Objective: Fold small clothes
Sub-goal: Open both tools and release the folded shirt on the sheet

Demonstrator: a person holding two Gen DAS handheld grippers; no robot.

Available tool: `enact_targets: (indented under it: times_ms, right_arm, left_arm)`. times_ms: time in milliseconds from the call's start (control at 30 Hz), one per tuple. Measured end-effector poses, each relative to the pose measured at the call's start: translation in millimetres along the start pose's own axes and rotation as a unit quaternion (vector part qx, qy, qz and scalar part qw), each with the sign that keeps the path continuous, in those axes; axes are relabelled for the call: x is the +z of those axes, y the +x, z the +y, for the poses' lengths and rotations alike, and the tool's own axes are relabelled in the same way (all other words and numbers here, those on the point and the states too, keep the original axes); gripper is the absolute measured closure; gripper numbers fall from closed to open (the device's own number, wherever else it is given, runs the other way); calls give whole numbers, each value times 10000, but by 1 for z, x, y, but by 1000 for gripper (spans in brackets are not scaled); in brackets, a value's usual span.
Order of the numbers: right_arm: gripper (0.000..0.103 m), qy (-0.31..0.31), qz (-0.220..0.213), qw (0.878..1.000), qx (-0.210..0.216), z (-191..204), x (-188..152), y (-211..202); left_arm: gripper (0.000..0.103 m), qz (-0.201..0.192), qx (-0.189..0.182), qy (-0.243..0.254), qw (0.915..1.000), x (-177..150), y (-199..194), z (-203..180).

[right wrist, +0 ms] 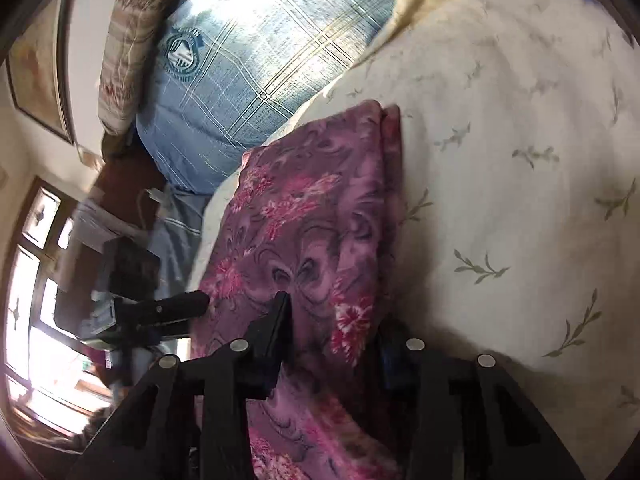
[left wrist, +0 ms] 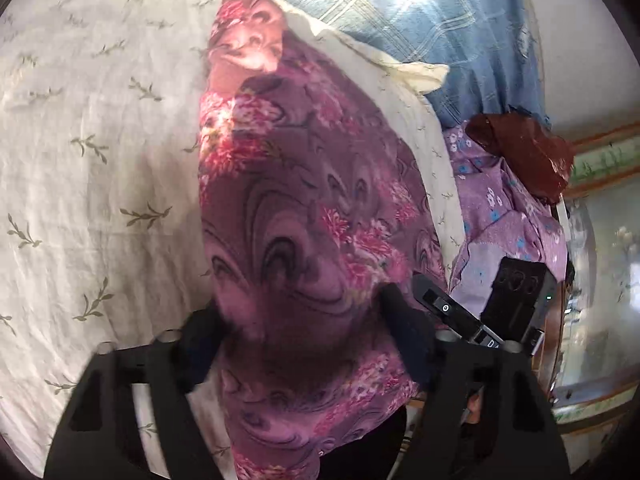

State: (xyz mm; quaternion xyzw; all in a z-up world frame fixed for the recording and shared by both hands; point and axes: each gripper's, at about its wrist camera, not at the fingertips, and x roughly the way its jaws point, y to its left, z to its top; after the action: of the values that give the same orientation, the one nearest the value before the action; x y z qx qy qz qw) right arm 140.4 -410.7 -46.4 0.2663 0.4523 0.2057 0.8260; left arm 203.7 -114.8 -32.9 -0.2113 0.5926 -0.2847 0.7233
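Observation:
A purple cloth with pink flowers point(left wrist: 304, 208) lies in a long folded strip on the cream bedsheet point(left wrist: 100, 160). Its near end drapes between the fingers of my left gripper point(left wrist: 304, 332), whose jaws stand apart with the cloth bunched between them. In the right wrist view the same cloth point(right wrist: 316, 216) runs up from my right gripper point(right wrist: 336, 332), which also has the fabric between its spread fingers. The other gripper's black tip shows in the left wrist view point(left wrist: 452, 308) and in the right wrist view point(right wrist: 172, 308), beside the cloth's edge.
A blue plaid pillow point(right wrist: 248, 64) lies at the head of the bed. A lilac flowered garment point(left wrist: 504, 216) and a dark red cloth point(left wrist: 524, 152) sit off the sheet's right edge. A window point(right wrist: 32, 280) and a framed picture point(right wrist: 36, 64) are at the left.

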Motion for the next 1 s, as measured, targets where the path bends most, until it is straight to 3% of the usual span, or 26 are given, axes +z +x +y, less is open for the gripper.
enact_targets:
  times_ms: [33, 133, 267, 367, 467, 500, 567, 633, 667, 767, 900, 1000]
  right_arm:
    - [74, -180, -33, 9998, -127, 11, -2, -3]
    - [76, -427, -140, 9989, -166, 39, -1, -12]
    - [77, -673, -201, 9975, -129, 74, 6, -10]
    - [77, -813, -297, 9962, 134, 102, 18, -1]
    - [75, -1044, -444, 9932, 259, 129, 26, 17]
    - [73, -1067, -425, 9932, 164, 134, 28, 28]
    - [68, -1034, -242, 9938, -338, 137, 32, 61]
    - [68, -1079, 251, 9863, -1225, 129, 29, 104]
    - [64, -1171, 391, 9802, -1549, 125, 25, 119]
    - [45, -1256, 34, 9775, -1695, 124, 22, 111]
    - [45, -1217, -188, 9783, -1664, 131, 19, 74]
    - [42, -1410, -162, 9729, -1823, 144, 9, 49]
  left_arm:
    - [55, -36, 41, 90, 9999, -1, -4, -2]
    - [65, -210, 69, 196, 9996, -3, -15, -5]
    - [66, -653, 0, 38, 9979, 6, -48, 5]
    - [66, -1058, 8, -48, 9944, 13, -81, 17]
    - [58, -1402, 360, -38, 9895, 20, -105, 34]
    - [51, -1495, 705, -40, 9862, 23, -106, 42]
    - [45, -1562, 1389, -58, 9779, 27, -100, 58]
    - [39, -1302, 1883, -96, 9734, 31, -83, 79]
    - [37, -1166, 1838, -126, 9759, 31, -77, 86]
    - [32, -1283, 1684, -275, 9769, 26, -83, 94]
    - [32, -1498, 1805, -39, 9721, 13, -99, 75]
    - [32, -1602, 2103, 242, 9641, -13, -110, 65]
